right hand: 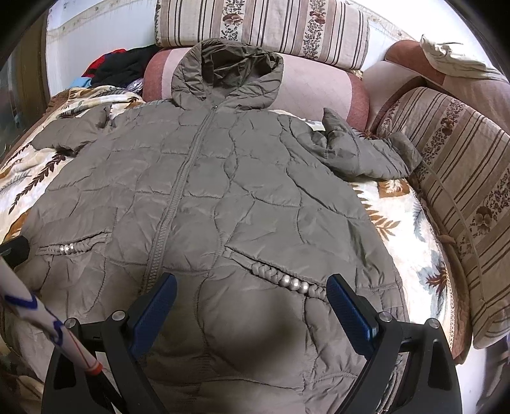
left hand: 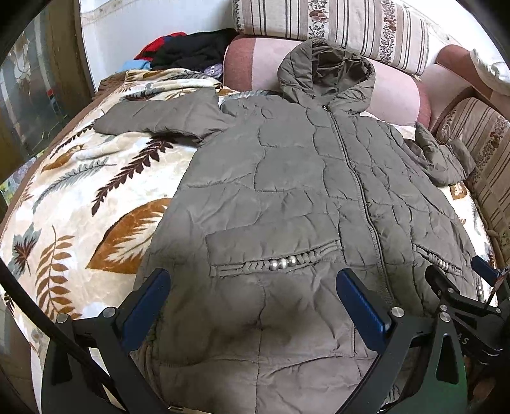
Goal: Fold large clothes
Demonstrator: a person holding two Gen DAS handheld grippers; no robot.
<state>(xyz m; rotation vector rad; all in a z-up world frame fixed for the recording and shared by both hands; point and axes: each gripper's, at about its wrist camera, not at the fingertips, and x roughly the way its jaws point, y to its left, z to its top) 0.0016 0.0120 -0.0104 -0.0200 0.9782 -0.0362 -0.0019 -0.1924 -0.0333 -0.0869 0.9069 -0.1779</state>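
The left tool (left hand: 253,283) hangs over the lower left front of the coat (left hand: 302,191), its blue pads spread wide with nothing between them. The right tool (right hand: 251,288) hangs over the lower right front, spread just as wide and empty.

The olive quilted coat lies front up and zipped on a bed covered by a cream blanket (left hand: 79,197) printed with brown and grey leaves. Its hood (left hand: 325,73) rests against a pink bolster (left hand: 395,92) at the head of the bed. At the far left stands a dark glass door (left hand: 28,105), then a pile of red, black and blue clothes (left hand: 185,51) on the bed beside the bolster. A striped floral cushion (left hand: 344,22) leans on the white wall behind, and a second one (right hand: 452,178) lines the right side of the bed.

The coat's hem is cut off by the bottom edge of both views. The left sleeve (left hand: 153,117) lies flat and outstretched; the right sleeve (right hand: 366,153) is crumpled, so its cuff is hard to make out.

The left view alone catches the right tool at its right edge. The right view alone shows a white sleeve (right hand: 38,315) with blue marks at lower left, and a pale cloth (right hand: 452,60) on the upper right cushions.
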